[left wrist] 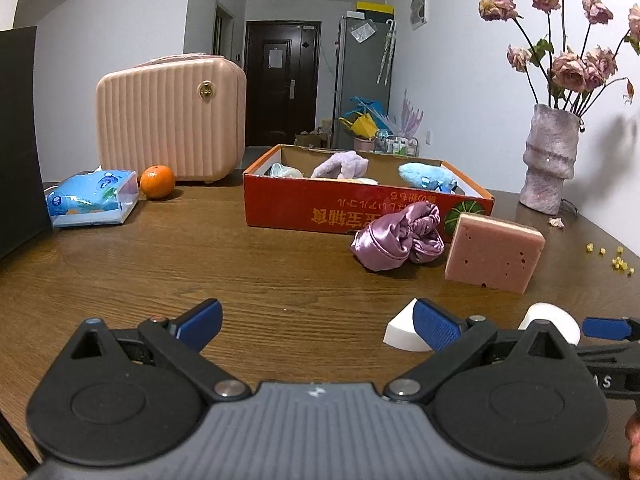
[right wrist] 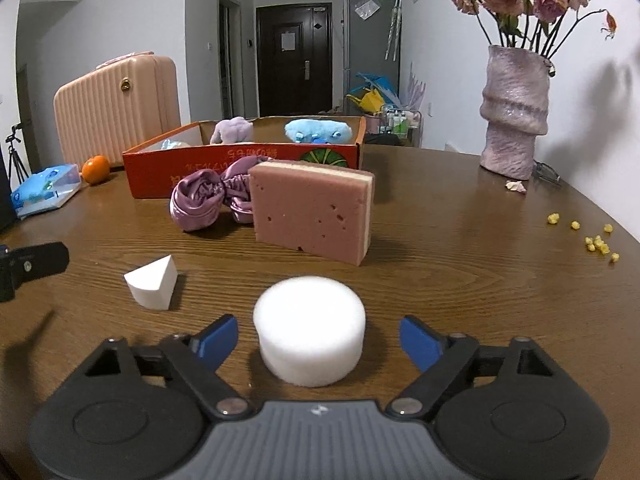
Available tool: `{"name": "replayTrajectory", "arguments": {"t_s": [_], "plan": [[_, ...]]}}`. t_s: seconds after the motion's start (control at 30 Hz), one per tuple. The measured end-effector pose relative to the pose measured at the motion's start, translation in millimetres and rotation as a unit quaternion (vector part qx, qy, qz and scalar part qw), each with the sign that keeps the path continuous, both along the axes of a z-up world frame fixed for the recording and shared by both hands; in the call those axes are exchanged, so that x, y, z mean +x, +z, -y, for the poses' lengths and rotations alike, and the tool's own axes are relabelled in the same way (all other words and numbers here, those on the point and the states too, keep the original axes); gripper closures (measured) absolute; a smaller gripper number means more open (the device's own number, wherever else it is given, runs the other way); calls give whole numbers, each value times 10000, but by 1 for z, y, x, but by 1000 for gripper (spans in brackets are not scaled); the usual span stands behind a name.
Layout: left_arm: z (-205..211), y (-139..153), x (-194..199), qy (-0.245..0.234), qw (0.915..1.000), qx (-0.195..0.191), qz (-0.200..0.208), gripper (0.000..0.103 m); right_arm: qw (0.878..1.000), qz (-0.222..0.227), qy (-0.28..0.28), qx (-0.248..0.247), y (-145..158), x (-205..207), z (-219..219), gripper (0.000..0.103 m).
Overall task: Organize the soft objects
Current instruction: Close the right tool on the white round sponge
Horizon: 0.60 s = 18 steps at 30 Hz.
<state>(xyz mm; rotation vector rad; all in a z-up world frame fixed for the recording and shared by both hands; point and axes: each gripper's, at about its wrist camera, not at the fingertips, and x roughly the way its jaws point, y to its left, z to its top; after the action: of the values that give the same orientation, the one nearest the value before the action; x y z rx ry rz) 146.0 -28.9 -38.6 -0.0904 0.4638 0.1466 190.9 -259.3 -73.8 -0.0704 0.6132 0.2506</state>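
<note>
Wooden table [right wrist: 440, 240] bears round white foam puff [right wrist: 310, 332].

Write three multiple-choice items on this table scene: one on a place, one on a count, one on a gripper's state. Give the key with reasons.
1. Where is the pink sponge?
A. in the box
B. on the table in front of the box
C. on the suitcase

2. How many white foam pieces lie on the table?
A. one
B. two
C. four

3. How is the right gripper?
A. open around the foam cylinder
C. shut on the wedge
B. shut, holding nothing

Key:
1 B: it stands on the table before the red box.
2 B: a cylinder and a wedge.
3 A: both fingers stand apart from the cylinder's sides.
</note>
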Motion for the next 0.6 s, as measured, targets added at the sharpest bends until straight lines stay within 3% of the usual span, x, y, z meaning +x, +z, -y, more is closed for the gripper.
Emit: {"name": "replayTrajectory", "arguments": {"t_s": [0.03,0.13,0.17,0.33,0.6], "plan": [[1,0,1,-7,10000,12,-17,0,10000,-46,33,18,-1,2,0,23],[3,-2,2,-2,10000,47,-49,0,9996,-234,139,78,-3,10,-1,44],[4,-2,2,20,10000,58,-51,0,9996,-228,177,78,-3,11,-2,46],[9,-3,6,123,9999,16,-115,0,9993,167,267,218,7,-1,-1,48],[24,-8,24,376,9987,-119,-332,0,9955,653,-93,683,24,-12,12,49]]}}
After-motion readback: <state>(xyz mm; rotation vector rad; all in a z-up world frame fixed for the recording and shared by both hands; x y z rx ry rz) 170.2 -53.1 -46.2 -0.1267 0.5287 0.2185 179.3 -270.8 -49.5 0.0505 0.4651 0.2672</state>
